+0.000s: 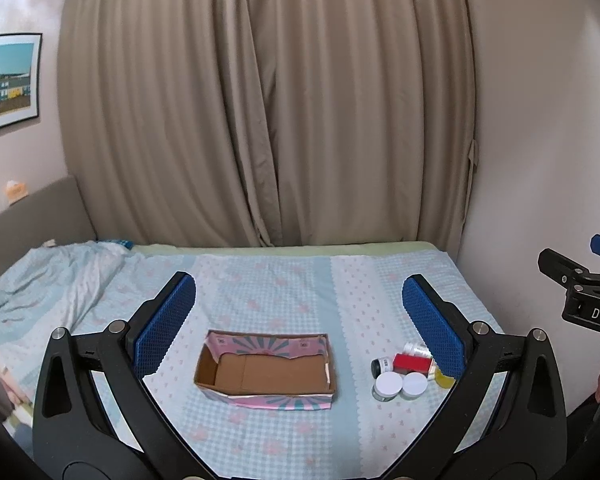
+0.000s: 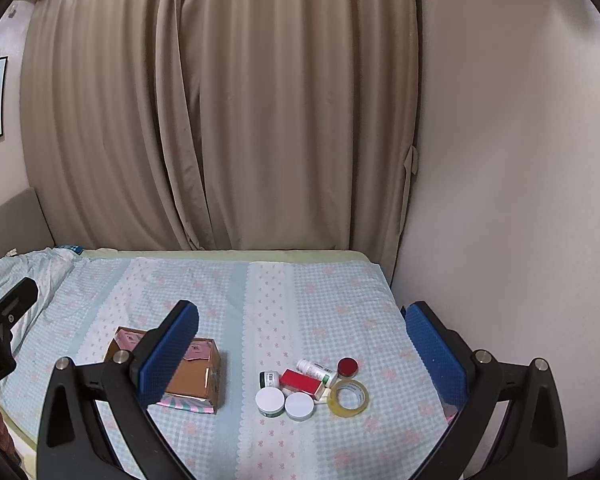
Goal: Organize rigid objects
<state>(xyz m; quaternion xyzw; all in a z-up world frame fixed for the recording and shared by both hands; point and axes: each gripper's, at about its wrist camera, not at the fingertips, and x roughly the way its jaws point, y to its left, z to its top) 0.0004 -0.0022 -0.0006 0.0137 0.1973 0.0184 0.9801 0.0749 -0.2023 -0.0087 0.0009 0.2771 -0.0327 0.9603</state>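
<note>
1. Both tools are held above the bed (image 2: 320,280), nothing gripped. The left gripper (image 1: 299,320) has its jaws spread wide with only bedsheet and the box between them; the right gripper (image 2: 302,346) is just as wide open and empty

2. Step in hand, as I judge it: first pick from the cluster. The cardboard box (image 1: 266,370) sits open-topped and bare inside, left of the items and well apart from them

3. My plan for a clean pick: use the right gripper, since the cluster lies straight below it. Start with an outer piece, say the tape roll (image 2: 350,397) or the small red-lidded jar (image 2: 347,367), so neighbours are not knocked

4. Come down vertically and close across the narrow width; the bed is soft, so pressing down may tip things

5. Look of the items: two white-lidded jars (image 2: 285,402) touching side by side at the front, a red box (image 2: 301,382) behind them, a white bottle (image 2: 317,370) lying on its side, a dark little bottle (image 2: 269,379) at the left. All tightly packed, several touching

6. Risk: round lids could slip between the pads (image 2: 168,356)
</note>
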